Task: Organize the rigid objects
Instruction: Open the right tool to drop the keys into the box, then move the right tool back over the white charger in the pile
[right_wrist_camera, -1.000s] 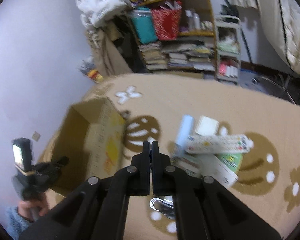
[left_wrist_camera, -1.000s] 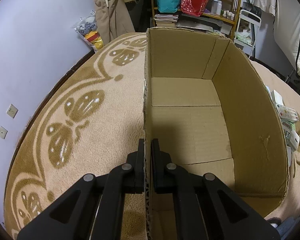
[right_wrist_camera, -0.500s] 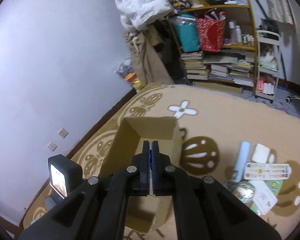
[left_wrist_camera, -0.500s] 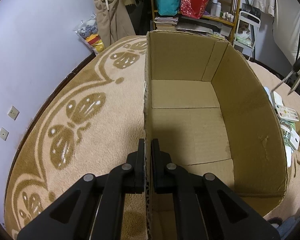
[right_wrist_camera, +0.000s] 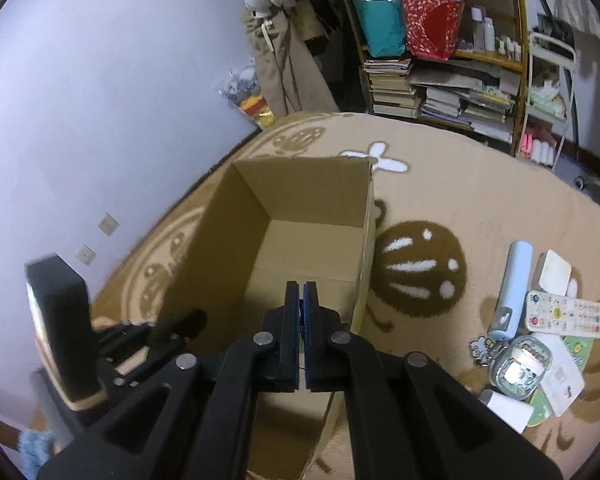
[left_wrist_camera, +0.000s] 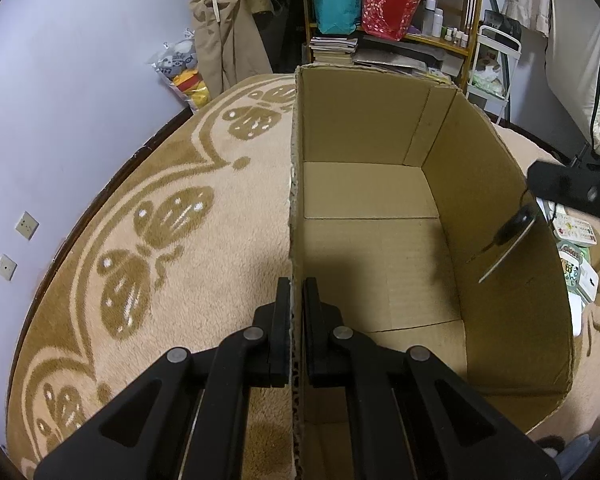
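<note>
Your left claw [left_wrist_camera: 296, 292] was pinched on the cardboard box [left_wrist_camera: 380, 240] wall, steadying it on the rug [left_wrist_camera: 160, 240]. Your right claw [right_wrist_camera: 301, 296], pressed together on a thin dangling object [left_wrist_camera: 508, 240] I could not identify, hung over the box; swinging, it might have landed outside.

My tongs [left_wrist_camera: 296, 292] look matt black plastic; the box [left_wrist_camera: 380, 184] is plain, dull corrugated cardboard, and the carpet [left_wrist_camera: 204, 288] seems soft, fuzzy pile.
</note>
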Demonstrator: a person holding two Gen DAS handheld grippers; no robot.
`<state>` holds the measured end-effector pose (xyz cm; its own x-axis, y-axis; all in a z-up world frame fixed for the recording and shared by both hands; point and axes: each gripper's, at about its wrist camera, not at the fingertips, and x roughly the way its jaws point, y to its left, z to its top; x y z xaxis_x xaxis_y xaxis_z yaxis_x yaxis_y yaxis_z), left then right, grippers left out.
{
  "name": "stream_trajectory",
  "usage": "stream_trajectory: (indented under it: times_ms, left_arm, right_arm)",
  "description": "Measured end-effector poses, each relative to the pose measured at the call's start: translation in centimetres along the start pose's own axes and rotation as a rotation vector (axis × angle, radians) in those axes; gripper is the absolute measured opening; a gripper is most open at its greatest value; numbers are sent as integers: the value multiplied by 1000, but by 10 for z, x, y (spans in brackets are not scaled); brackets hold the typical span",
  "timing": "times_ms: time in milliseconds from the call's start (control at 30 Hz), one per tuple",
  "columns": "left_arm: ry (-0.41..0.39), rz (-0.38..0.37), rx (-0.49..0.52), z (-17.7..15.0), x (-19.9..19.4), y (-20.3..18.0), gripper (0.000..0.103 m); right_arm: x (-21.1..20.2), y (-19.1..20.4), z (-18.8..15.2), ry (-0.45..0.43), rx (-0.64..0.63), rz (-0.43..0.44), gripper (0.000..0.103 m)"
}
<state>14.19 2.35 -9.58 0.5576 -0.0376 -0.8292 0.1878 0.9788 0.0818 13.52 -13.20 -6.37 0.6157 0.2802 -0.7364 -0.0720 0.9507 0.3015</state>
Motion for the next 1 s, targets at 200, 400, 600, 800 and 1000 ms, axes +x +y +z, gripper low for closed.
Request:
stream_trajectory:
  times_ms: [200, 400, 600, 800, 1000]
  left_arm:
    - [-5, 6, 3, -3, -3, -1, 5]
    - [-4, 5, -12, -3, -6, 0, 5]
    - [-3, 6, -23, -2, -10, 1, 5]
    - [-2, 7, -29, -1, -10, 0, 6]
    - [-11, 13, -38, -1, -12, 0, 6]
  right_arm:
    - [4, 11, -8, 10, -60, -44, 4]
    - [1, 8, -4, -6, -53, -44, 17]
    - [-12, 5, 0, -46, -39, -46, 70]
    - [-30, 2, 4, -110, -29, -94, 95]
    - [-40, -18, 4, -115, 20, -116, 103]
